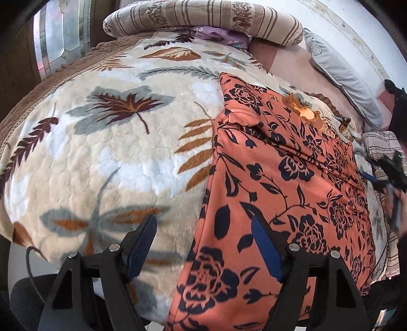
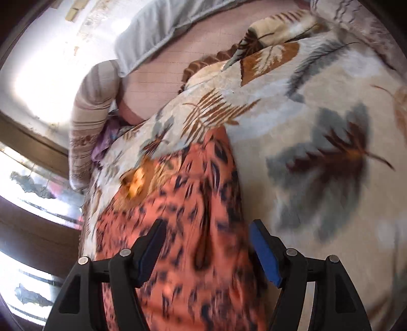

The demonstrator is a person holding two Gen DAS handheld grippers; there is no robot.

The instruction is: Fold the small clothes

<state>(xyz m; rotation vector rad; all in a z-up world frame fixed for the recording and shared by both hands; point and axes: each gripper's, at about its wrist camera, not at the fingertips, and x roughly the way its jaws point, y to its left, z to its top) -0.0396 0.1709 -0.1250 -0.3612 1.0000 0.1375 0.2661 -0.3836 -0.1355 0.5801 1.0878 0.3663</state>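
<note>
Orange floral garment point(image 1: 279, 178) flat on leaf-print blanket point(image 1: 114, 152); striped pillow point(image 1: 203, 17) beyond.

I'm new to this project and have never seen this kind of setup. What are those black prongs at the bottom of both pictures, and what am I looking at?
Each picture comes from a camera on a hand-held gripper that looks along its two fingers. A person carries one in each hand. The left gripper and the right gripper both stand open and hold nothing. Below them an orange garment with dark flowers lies spread on a cream blanket with a leaf print covering a bed. A striped pillow lies at the far end. The right view is blurred.
</note>
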